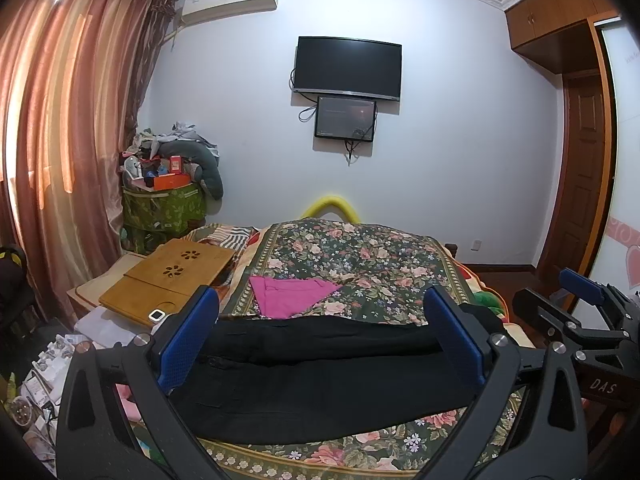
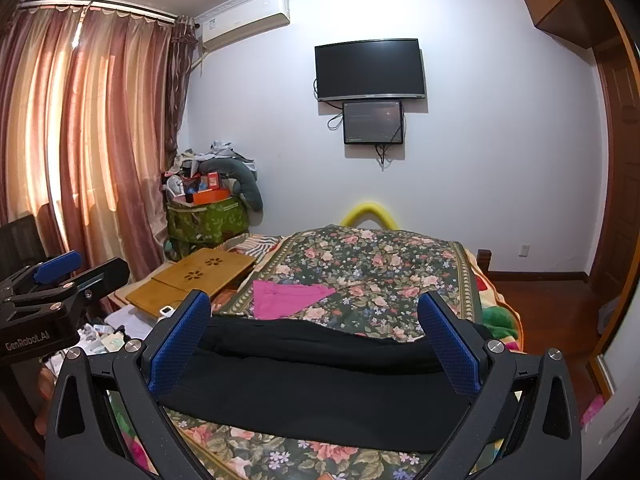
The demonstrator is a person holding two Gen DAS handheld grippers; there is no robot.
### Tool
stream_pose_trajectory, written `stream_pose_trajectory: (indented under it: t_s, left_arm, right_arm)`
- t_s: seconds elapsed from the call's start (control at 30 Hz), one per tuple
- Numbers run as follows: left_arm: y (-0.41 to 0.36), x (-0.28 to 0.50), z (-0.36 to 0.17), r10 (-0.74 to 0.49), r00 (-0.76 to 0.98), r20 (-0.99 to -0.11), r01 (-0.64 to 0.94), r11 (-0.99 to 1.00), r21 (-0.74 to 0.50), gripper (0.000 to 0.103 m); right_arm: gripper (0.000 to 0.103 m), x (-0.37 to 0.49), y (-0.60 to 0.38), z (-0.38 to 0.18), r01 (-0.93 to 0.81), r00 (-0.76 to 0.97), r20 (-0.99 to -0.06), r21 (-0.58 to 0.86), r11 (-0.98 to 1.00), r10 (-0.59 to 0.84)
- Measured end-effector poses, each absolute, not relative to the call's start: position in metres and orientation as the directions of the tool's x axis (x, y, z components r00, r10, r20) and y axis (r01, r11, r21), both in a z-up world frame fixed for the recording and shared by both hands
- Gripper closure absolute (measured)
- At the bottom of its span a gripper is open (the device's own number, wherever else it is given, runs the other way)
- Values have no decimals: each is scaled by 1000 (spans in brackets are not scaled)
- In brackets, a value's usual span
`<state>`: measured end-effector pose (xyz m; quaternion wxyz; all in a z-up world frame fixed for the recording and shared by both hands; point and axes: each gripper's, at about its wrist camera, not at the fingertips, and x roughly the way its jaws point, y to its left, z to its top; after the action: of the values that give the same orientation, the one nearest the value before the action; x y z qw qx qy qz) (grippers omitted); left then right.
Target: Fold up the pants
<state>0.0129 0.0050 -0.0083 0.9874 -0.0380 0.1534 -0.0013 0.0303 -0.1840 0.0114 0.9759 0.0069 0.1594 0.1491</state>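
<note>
Black pants (image 1: 320,376) lie across the near end of a bed with a floral cover (image 1: 360,260), folded into a long flat band; they also show in the right wrist view (image 2: 320,380). My left gripper (image 1: 320,336) is open and empty, raised above and in front of the pants, its blue pads (image 1: 188,340) wide apart. My right gripper (image 2: 316,340) is also open and empty above the pants, and shows at the right edge of the left wrist view (image 1: 580,304). The left gripper shows at the left edge of the right wrist view (image 2: 56,276).
A folded pink cloth (image 1: 288,292) lies on the floral cover (image 2: 380,264) beyond the pants. A wooden lap desk (image 1: 168,276) sits at the bed's left side. A green bag piled with clutter (image 1: 164,204) stands by the curtains. Wooden floor and a door are at right.
</note>
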Motion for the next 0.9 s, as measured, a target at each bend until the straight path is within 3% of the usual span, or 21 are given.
stream_pose_trajectory:
  t_s: [0.9]
  left_arm:
    - [2,9,-5,-19,953,-302,-2,998,-71,0]
  right_arm:
    - [0,32,-186,13,-287,905,-310,62,956,292]
